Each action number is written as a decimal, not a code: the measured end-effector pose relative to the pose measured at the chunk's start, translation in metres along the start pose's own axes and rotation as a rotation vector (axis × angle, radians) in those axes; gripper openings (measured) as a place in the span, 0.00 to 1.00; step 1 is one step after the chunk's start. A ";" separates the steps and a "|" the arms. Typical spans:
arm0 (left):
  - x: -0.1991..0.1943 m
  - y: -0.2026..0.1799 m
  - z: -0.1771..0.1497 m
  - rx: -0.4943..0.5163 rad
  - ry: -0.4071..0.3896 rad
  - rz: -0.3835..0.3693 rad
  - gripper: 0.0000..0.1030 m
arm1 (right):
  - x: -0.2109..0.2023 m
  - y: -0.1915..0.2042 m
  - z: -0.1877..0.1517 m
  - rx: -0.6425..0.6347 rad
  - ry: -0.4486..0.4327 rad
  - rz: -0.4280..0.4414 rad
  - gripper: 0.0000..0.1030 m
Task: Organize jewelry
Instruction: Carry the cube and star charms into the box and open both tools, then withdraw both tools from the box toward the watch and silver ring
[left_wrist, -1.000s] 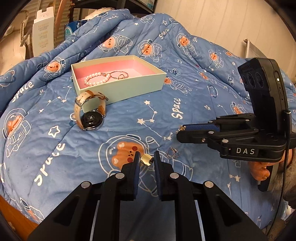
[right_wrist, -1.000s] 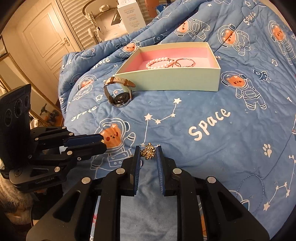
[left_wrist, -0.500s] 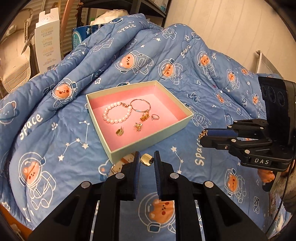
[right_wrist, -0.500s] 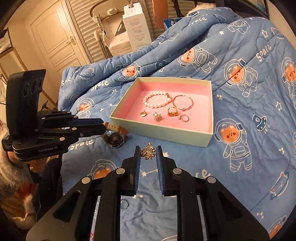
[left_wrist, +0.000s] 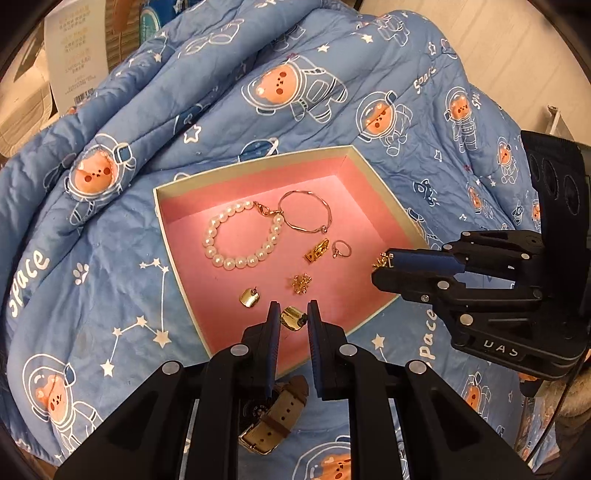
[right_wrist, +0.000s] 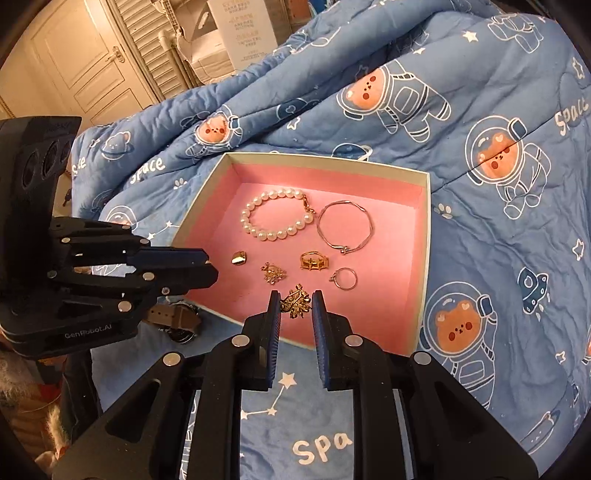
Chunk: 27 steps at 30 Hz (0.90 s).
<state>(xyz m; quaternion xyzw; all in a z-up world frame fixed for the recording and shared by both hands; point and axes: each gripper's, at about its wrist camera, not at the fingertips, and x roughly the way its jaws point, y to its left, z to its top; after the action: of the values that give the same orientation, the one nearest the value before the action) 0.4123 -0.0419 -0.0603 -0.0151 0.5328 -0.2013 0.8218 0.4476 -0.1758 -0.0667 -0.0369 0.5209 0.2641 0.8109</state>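
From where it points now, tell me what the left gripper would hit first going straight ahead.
Probably the pink floor of the box, near the square gold earring. The left gripper is shut on a matching earring; depth is unclear.

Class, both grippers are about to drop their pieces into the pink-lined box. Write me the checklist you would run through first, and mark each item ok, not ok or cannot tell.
1. Left gripper pinches the square gold earring: ok.
2. Right gripper pinches the leafy gold earring: ok.
3. Both pieces over the box floor: ok.
4. Bare lining directly below each piece: cannot tell.
5. Grippers apart from each other: ok.
6. Watch boxed: not ok, on the quilt.
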 end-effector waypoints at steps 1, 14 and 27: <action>0.003 0.002 0.002 -0.013 0.013 0.002 0.14 | 0.004 -0.002 0.002 0.007 0.013 0.005 0.17; 0.034 0.001 0.005 -0.001 0.118 0.038 0.14 | 0.043 -0.009 0.014 0.012 0.148 -0.033 0.17; 0.032 -0.013 0.012 0.059 0.100 0.132 0.42 | 0.051 -0.010 0.014 -0.013 0.183 -0.071 0.18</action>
<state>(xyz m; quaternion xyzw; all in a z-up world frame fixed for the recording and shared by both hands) 0.4298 -0.0670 -0.0802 0.0542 0.5668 -0.1627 0.8058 0.4799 -0.1594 -0.1068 -0.0847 0.5892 0.2341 0.7687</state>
